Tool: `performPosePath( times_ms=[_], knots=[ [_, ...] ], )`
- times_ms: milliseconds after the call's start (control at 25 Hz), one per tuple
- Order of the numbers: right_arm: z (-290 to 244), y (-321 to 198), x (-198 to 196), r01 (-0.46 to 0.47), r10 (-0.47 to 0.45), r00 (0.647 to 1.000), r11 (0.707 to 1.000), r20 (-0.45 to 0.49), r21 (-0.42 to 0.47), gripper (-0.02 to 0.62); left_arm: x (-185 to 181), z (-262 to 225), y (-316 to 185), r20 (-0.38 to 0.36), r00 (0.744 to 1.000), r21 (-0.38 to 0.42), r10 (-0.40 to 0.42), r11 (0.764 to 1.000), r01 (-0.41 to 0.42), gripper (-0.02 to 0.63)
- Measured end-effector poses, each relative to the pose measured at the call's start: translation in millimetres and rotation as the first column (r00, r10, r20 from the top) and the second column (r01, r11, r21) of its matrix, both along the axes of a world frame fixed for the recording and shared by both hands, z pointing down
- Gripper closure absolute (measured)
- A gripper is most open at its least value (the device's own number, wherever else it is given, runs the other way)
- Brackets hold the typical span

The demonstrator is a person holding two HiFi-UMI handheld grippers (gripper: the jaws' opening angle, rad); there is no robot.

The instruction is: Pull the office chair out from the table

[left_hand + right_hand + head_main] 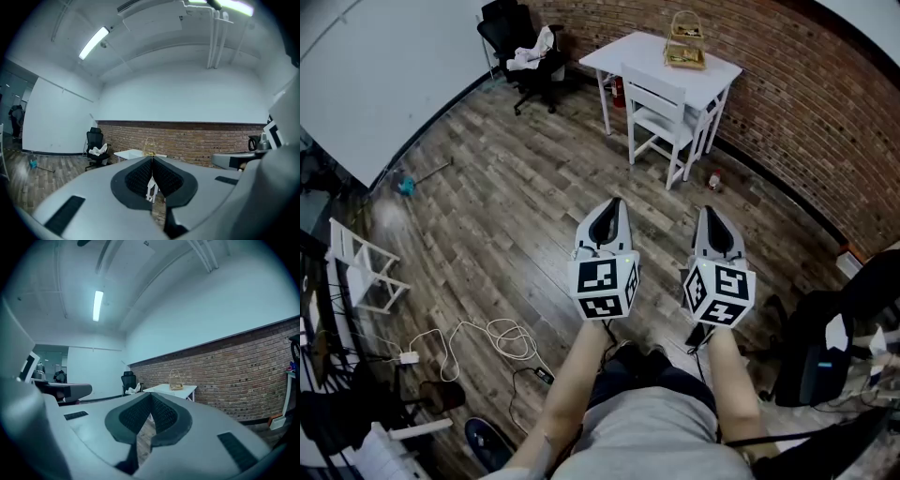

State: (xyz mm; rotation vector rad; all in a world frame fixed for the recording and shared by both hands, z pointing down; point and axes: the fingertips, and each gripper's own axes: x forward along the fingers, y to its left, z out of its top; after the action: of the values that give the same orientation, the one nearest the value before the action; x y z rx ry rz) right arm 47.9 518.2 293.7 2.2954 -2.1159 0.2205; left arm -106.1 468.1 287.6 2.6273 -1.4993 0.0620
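While left tongs [613, 202] and right tongs [710, 210] are closed | white chair [654, 92] well ahead

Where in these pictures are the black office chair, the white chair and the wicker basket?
black office chair [501, 28]: head view, on its backrest.
white chair [659, 120]: head view, on its seat.
wicker basket [685, 56]: head view, on its woven body.

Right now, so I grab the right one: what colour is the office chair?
Black; the office chair shows best in the head view.
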Motion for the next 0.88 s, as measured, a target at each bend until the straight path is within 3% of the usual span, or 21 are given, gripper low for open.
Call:
performPosePath(
  times_ms=[400, 880],
  knots=[
    [5.2, -8.8, -15.5, 0.032, -0.032, 0.999, 0.999, 0.013, 0.004, 0.581, -14.4, 9.8, -9.2, 0.000, 1.000, -0.022, -0.003, 1.000, 0.003, 0.591],
    [28.2, -36.6, -37.7, -0.003, 0.005, 0.999, 0.999, 0.054, -0.034, 0.582, -58.2, 34.5, -43.4, 0.023, 1.000, -0.055, 0.000, 0.998, 0.001, 0.591]
  ],
)
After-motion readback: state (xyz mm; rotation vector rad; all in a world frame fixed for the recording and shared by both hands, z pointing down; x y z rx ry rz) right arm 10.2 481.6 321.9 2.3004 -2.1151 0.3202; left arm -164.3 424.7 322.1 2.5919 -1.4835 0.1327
